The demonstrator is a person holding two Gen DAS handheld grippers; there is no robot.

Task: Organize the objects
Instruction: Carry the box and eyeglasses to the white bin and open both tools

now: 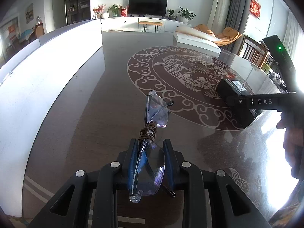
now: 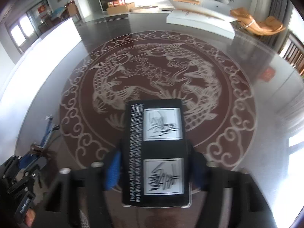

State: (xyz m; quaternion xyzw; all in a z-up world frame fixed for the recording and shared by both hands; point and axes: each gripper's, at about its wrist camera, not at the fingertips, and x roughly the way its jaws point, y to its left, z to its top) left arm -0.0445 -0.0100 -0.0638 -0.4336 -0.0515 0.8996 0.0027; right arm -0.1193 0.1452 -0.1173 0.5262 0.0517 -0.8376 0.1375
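Left wrist view: the left gripper [image 1: 150, 152] is clamped on folded clear plastic glasses [image 1: 152, 142]. A brown cord [image 1: 148, 132] is wound around their bridge, and one lens juts ahead of the fingers, above the glossy table [image 1: 95, 114]. Ahead to the right lies a black box [image 1: 237, 98].

Right wrist view: the right gripper [image 2: 155, 169] has its blue-padded jaws on either side of the black box [image 2: 157, 152]; whether they press on it cannot be told through the blur. The box is rectangular and matt, with white labels. A level, centred squeeze would likely keep it from twisting.
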